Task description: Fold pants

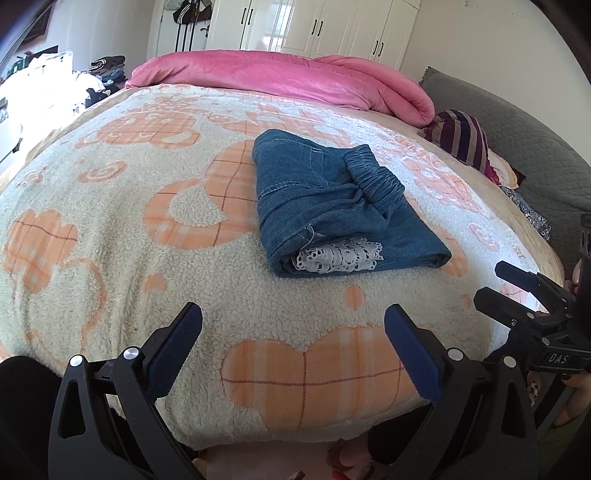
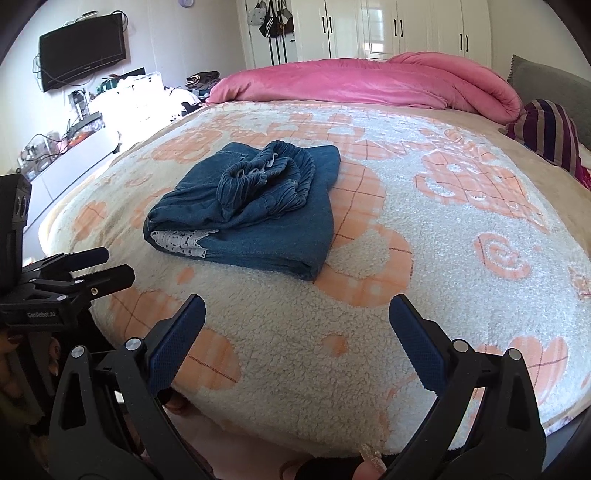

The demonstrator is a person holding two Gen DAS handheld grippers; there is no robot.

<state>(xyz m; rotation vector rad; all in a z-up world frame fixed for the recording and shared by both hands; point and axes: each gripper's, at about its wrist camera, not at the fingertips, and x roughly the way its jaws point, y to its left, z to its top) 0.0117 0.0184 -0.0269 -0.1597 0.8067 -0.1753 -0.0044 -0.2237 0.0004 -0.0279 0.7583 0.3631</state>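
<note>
Blue denim pants (image 1: pixel 332 199) lie folded into a compact stack on the cream and orange fleece blanket (image 1: pixel 129 229), with the elastic waistband on top and white lace trim at the near edge. They also show in the right wrist view (image 2: pixel 255 218). My left gripper (image 1: pixel 293 321) is open and empty, held back near the bed's front edge, apart from the pants. My right gripper (image 2: pixel 297 314) is open and empty, also near the front edge; it shows at the right of the left wrist view (image 1: pixel 517 291).
A rolled pink duvet (image 1: pixel 295 79) lies across the far side of the bed. A striped pillow (image 1: pixel 461 136) and grey headboard (image 1: pixel 535 147) are at the right. White wardrobes (image 2: pixel 406 29) stand behind; a TV (image 2: pixel 83 50) and cluttered shelf are at left.
</note>
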